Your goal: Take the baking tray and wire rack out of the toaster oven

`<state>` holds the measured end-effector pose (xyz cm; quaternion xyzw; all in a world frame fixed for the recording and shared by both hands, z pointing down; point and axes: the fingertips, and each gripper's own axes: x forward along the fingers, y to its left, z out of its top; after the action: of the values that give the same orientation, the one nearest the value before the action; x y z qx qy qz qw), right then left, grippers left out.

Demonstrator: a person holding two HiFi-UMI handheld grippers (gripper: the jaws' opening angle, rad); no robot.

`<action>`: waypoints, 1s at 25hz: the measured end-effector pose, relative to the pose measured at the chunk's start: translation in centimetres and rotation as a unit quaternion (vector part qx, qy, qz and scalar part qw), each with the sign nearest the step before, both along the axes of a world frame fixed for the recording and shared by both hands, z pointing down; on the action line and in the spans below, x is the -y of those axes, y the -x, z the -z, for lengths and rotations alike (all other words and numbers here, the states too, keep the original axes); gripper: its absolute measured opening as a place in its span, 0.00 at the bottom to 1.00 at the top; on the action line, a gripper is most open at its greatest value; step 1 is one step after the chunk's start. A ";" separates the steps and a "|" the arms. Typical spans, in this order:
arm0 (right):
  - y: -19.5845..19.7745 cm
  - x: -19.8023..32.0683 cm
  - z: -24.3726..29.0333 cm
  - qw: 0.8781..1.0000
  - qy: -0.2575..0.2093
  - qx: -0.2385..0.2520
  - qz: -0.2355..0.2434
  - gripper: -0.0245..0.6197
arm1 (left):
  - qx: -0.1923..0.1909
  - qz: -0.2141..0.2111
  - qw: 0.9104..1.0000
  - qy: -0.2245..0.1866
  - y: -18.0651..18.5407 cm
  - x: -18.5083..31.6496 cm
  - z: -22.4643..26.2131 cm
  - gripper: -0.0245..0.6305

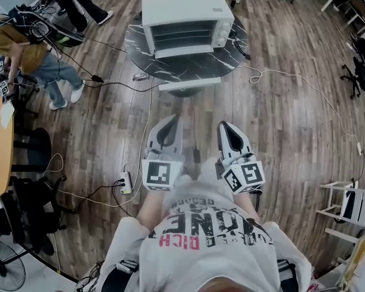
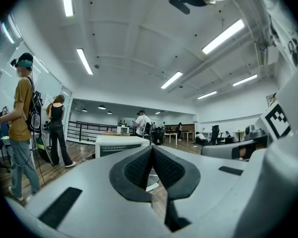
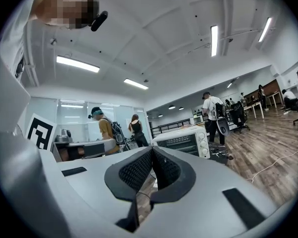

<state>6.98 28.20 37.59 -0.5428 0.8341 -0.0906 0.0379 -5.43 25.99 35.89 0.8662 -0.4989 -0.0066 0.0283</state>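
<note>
Both the grey left gripper [image 1: 169, 120] and right gripper [image 1: 227, 126] sit well apart from the white toaster oven [image 1: 185, 18], tray and rack presumably inside; black floor cables [image 1: 115, 85] could trip the approach. Left gripper view: fingers [image 2: 136, 170] pressed together, empty. Right gripper view: likewise; unopened, they'd shove the rack.

floor [image 1: 292, 114]: wood planks | ceiling [image 2: 139, 29]: white, strip lights [image 2: 223, 36] | table [image 1: 201, 67]: round, dark marble
</note>
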 end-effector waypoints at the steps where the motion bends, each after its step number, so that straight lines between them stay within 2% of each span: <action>1: 0.1 0.2 -0.2 1.000 0.003 -0.004 0.001 0.04 | -0.001 0.001 1.000 0.002 0.1 0.3 -0.1 0.04; 8: 0.0 3.5 -2.0 0.999 0.026 0.004 0.020 0.04 | -0.017 0.010 0.999 0.029 -0.3 3.5 -1.9 0.04; 14: -1.7 10.4 -2.6 0.998 0.038 -0.001 0.040 0.04 | -0.010 0.036 0.999 0.037 -1.4 9.2 -2.9 0.04; 19: -2.8 16.6 -2.0 0.997 0.029 -0.005 0.069 0.04 | -0.009 0.068 0.997 0.025 -2.2 14.5 -2.6 0.04; 25: -5.1 21.2 -2.5 0.996 0.039 -0.002 0.086 0.04 | -0.027 0.096 0.995 0.028 -3.7 18.5 -2.5 0.04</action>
<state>12.12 6.97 40.10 -0.4704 0.8735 -0.1252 0.0072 -1.74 7.49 38.36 0.8126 -0.5788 -0.0187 0.0655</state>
